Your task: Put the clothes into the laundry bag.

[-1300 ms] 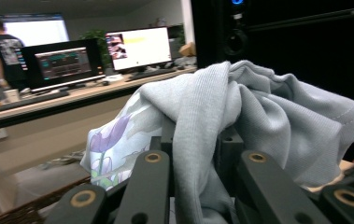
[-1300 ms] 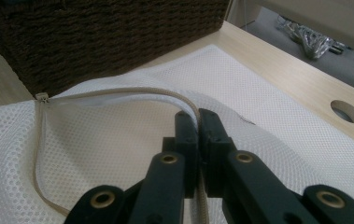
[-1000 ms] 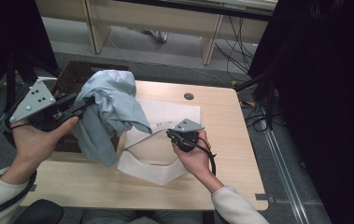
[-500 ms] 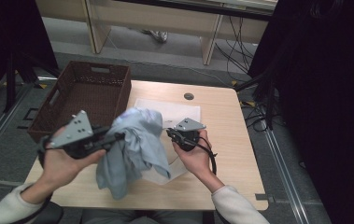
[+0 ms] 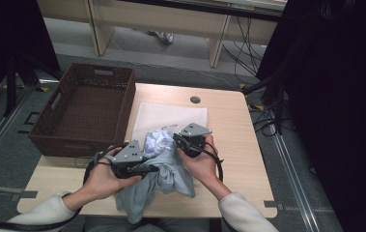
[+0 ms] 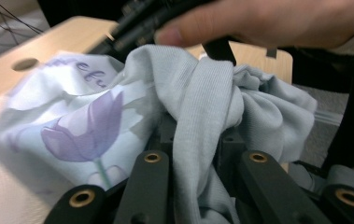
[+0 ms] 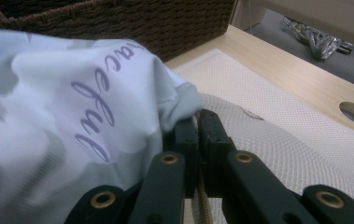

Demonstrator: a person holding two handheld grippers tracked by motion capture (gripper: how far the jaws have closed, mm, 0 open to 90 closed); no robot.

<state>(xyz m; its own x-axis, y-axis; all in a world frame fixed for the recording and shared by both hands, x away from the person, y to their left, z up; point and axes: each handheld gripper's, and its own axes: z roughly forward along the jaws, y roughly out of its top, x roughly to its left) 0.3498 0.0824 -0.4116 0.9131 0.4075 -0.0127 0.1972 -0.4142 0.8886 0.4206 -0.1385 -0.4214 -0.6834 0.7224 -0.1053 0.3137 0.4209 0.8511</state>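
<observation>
A pale blue garment (image 5: 168,169) with a purple tulip print and purple lettering lies bunched on the table's near side, between both grippers. My left gripper (image 5: 155,168) is shut on a thick fold of it; in the left gripper view the cloth (image 6: 198,107) runs up between the jaws of that gripper (image 6: 195,137). My right gripper (image 5: 176,138) touches the bunch's far right side. In the right gripper view its jaws are pressed together (image 7: 198,119) with the garment's hem (image 7: 184,100) nipped at their tips. The garment's lower part hangs over the table's near edge.
A white mesh mat (image 5: 171,116) lies under and beyond the garment. A brown wicker basket (image 5: 122,111) stands on the table's left side, right next to the mat. A round cable hole (image 5: 195,99) sits at the table's far edge. Cables trail on the floor to the right.
My left gripper carried the garment from over the basket, right and toward the person, down to the table beside the right gripper. The right gripper barely moved.
</observation>
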